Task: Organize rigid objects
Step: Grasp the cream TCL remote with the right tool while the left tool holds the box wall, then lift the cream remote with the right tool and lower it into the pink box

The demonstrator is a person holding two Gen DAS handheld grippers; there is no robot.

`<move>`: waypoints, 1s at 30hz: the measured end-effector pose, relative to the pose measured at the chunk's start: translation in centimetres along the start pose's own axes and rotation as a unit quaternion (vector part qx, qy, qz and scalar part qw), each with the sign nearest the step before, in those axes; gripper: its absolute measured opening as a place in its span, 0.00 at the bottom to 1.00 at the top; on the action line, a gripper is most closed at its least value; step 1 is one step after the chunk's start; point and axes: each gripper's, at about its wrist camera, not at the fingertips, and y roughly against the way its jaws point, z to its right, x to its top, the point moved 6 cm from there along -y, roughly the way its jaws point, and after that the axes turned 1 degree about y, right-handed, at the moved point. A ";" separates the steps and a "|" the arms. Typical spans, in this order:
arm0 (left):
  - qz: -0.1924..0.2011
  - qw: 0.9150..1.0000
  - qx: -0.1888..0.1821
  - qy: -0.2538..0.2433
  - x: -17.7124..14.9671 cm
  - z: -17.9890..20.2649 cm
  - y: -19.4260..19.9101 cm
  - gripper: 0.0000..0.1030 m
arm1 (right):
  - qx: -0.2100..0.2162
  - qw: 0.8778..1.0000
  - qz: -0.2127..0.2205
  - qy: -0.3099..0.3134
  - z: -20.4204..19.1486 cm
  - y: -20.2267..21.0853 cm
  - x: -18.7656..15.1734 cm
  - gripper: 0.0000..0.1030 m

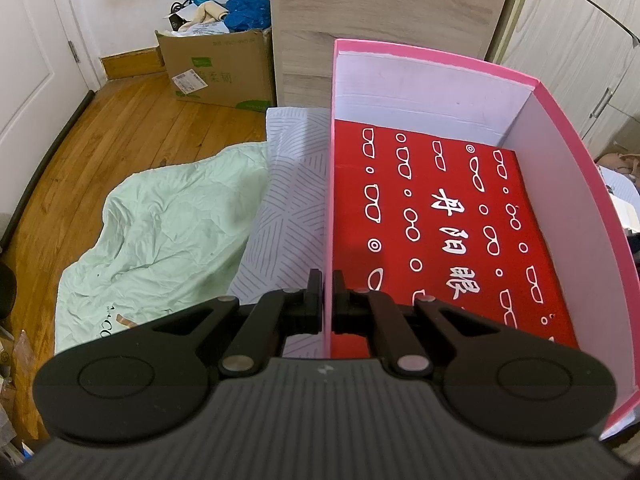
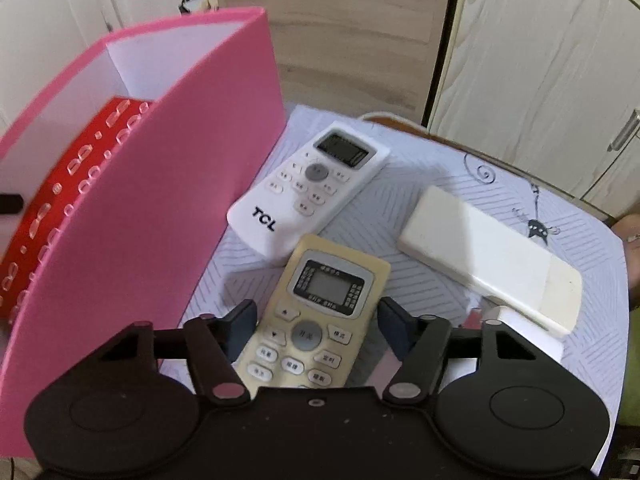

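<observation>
A pink box [image 1: 576,184] with white inner walls stands on the bed; a red box printed with white glasses [image 1: 440,220] lies in it. My left gripper [image 1: 327,292] is shut on the pink box's left wall. In the right wrist view the pink box [image 2: 160,208] is at the left. My right gripper [image 2: 316,316] is open, its fingers either side of a yellowed remote [image 2: 320,312] lying on the sheet. A white TCL remote [image 2: 308,188] lies just beyond it. A cream rectangular remote [image 2: 488,256] lies face down at the right.
The striped sheet [image 2: 420,280] covers the bed. A light green quilt [image 1: 168,232] hangs at the left. A cardboard box [image 1: 224,68] stands on the wooden floor. A wooden headboard [image 1: 380,8] and wardrobe doors [image 2: 540,60] are behind.
</observation>
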 end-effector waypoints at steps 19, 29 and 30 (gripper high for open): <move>0.001 1.000 0.001 0.004 0.1 0.0 0.3 0.03 | -0.019 1.000 0.001 0.014 -0.4 -0.8 0.3 0.66; 0.000 1.000 -0.009 0.015 0.1 -0.4 0.3 0.03 | 0.018 0.994 0.103 -0.004 -1.2 5.7 1.9 0.60; -0.001 1.000 -0.010 0.016 0.1 -0.4 0.3 0.03 | 0.019 0.994 0.111 -0.003 -1.2 6.2 2.0 0.58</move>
